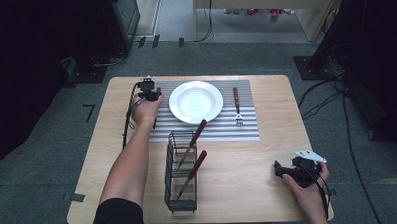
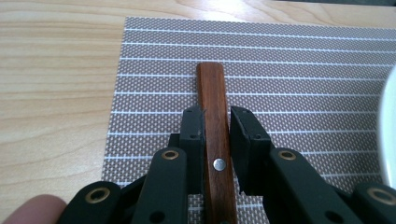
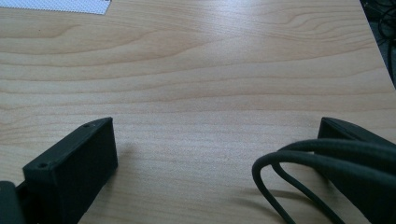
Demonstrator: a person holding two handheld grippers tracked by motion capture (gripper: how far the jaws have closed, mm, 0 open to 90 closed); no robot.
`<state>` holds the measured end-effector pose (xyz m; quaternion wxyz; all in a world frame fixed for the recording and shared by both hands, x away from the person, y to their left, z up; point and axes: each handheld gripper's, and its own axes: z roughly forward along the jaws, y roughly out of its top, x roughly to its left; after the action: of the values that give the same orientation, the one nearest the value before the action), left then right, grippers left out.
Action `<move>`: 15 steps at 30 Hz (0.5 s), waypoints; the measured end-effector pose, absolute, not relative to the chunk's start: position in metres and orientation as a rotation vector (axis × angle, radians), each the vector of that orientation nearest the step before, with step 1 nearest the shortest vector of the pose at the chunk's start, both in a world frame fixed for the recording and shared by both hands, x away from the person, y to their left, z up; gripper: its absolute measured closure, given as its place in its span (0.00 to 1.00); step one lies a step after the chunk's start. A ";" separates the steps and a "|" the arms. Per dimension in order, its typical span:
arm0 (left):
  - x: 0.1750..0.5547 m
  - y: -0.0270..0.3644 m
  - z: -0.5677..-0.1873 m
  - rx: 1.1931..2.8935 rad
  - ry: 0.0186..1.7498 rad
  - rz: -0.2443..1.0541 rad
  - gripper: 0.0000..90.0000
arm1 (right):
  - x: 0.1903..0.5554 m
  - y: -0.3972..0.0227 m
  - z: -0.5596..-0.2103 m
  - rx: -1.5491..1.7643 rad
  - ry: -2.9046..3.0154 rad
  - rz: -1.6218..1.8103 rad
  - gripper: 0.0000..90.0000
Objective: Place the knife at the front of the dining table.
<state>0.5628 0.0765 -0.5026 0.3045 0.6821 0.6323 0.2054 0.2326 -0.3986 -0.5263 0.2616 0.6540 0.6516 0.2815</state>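
Left tool (image 2: 217,123) clamped on the wooden handle of a knife (image 2: 214,107), over the striped mat (image 2: 303,70) at nine o'clock of the white plate (image 1: 195,101); handle pointing toward twelve o'clock past the pads. Right tool (image 1: 278,169) wide, nothing between, resting on the bench (image 3: 210,70) at the five o'clock corner. Fork (image 1: 237,106) lying at three o'clock of the plate. Wire basket (image 1: 180,175) at six o'clock, two wooden-handled pieces leaning inside.

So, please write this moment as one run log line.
left gripper: shut on wooden handle over placemat | right gripper: open, nothing between jaws, on table
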 end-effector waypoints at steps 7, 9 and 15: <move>0.565 0.081 -0.503 1.777 1.691 0.545 0.84 | 0.233 -0.399 -0.526 1.770 1.764 0.762 0.00; 0.565 0.081 -0.504 1.787 1.681 0.554 0.84 | 0.233 -0.399 -0.526 1.770 1.764 0.762 0.00; 0.563 0.081 -0.502 1.779 1.655 0.557 0.75 | 0.233 -0.399 -0.526 1.770 1.764 0.762 0.00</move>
<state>0.5630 0.0811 -0.5019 0.3189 0.6764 0.6293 0.2116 0.2326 -0.3986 -0.5263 0.2615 0.6540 0.6517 0.2814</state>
